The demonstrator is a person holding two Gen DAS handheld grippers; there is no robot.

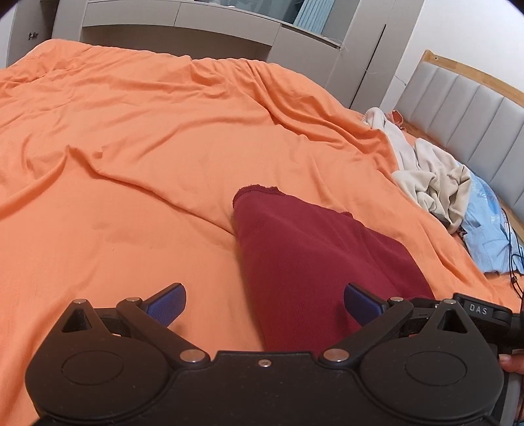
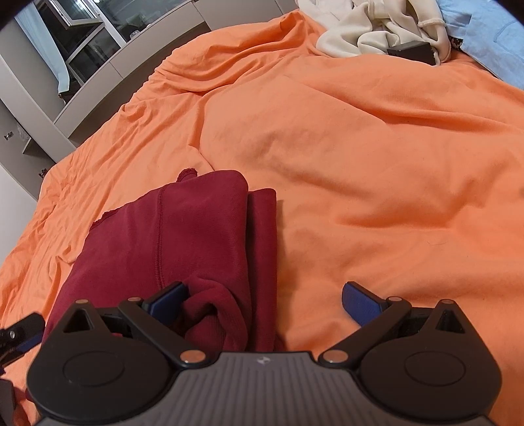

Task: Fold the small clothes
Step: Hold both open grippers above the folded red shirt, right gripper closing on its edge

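A dark red garment (image 1: 314, 255) lies folded into a narrow strip on the orange bedsheet (image 1: 147, 147). My left gripper (image 1: 264, 303) is open and hovers over the garment's near left edge, with the right finger above the cloth. In the right wrist view the same red garment (image 2: 183, 236) lies doubled over, with a bunched end near the left finger. My right gripper (image 2: 265, 303) is open, straddling the garment's near right edge, holding nothing.
A pile of cream clothes (image 1: 432, 177) and a light blue cloth (image 1: 488, 229) lie by the padded grey headboard (image 1: 475, 108). The cream pile (image 2: 376, 29) has a dark flat object (image 2: 412, 52) on it. Grey cabinets (image 1: 196, 32) stand beyond the bed.
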